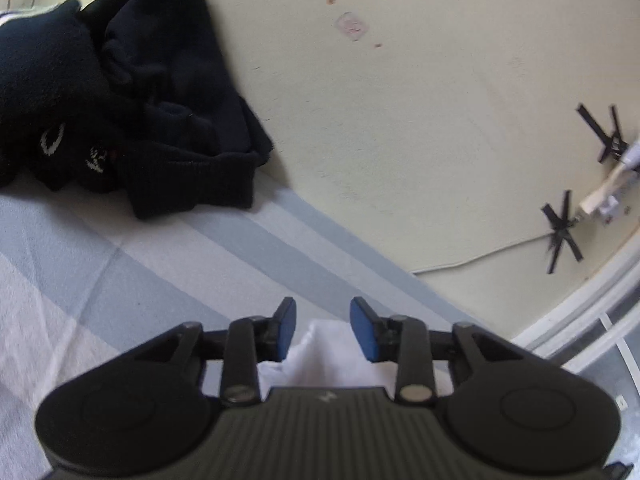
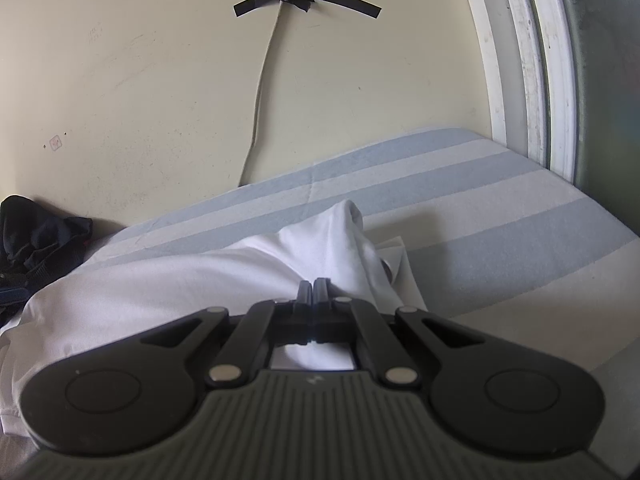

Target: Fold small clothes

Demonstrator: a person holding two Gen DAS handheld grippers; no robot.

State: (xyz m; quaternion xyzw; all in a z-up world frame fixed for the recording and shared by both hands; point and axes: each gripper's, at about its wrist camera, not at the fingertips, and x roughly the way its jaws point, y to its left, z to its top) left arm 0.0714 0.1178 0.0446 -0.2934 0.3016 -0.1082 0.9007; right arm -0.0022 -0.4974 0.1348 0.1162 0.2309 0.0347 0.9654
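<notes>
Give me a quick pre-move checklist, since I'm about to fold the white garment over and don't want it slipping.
1. Right hand-held gripper shut on the white garment: ok.
2. Left hand-held gripper gripping: not ok, jaws open, cloth only beneath them.
3. Garment lying flat: not ok, a fold rises ahead of the right gripper.
4. Striped sheet ahead free for the fold: ok.
5. Black clothes pile apart from the garment: cannot tell.
</notes>
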